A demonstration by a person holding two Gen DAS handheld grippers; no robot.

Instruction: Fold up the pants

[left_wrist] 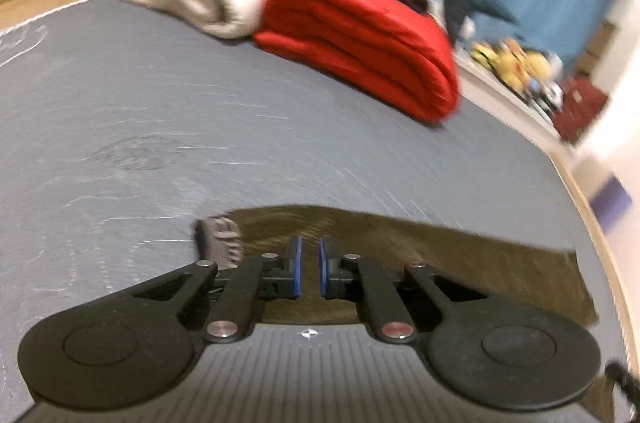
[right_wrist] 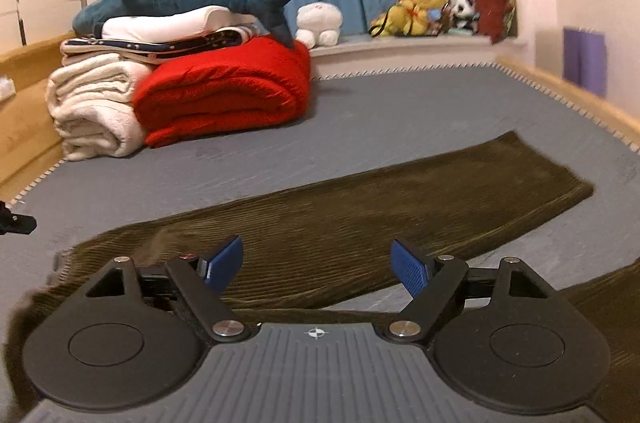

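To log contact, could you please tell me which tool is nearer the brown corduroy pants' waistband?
Left. The left tool is at the brown corduroy pants' waistband; the right tool hovers over the legs.

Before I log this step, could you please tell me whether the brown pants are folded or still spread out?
Spread out: in the right wrist view one leg of the pants lies flat across the mattress.

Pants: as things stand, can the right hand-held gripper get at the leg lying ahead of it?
Probably yes. The right hand-held gripper is open and sits low over the pants, with nothing between its fingers and the fabric. The folded blankets lie well off to the side, out of the way.
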